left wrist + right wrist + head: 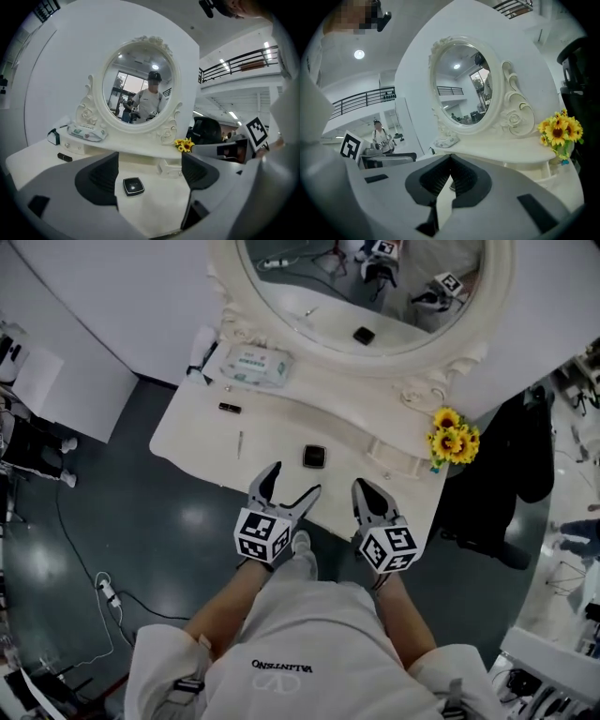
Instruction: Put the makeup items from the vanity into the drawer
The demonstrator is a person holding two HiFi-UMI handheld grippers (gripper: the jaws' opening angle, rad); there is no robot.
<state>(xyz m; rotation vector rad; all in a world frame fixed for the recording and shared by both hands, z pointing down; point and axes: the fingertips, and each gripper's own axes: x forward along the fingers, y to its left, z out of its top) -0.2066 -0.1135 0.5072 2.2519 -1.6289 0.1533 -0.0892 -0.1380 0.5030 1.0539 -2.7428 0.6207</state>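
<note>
A square black compact (314,457) lies on the white vanity top (197,442), just ahead of my left gripper (292,479). That gripper is open and holds nothing; in the left gripper view the compact (133,186) sits on the table between and beyond the jaws. A thin pencil-like stick (240,443) and a black lipstick (230,408) lie further left. My right gripper (366,487) hovers at the vanity's front edge to the right of the compact, shut and empty (450,161).
An oval mirror (366,287) in an ornate white frame stands at the back. A wipes pack (253,365) rests on the raised shelf at left, sunflowers (453,440) at right. A small drawer front (169,167) sits under the shelf. A black chair (525,456) stands right of the vanity.
</note>
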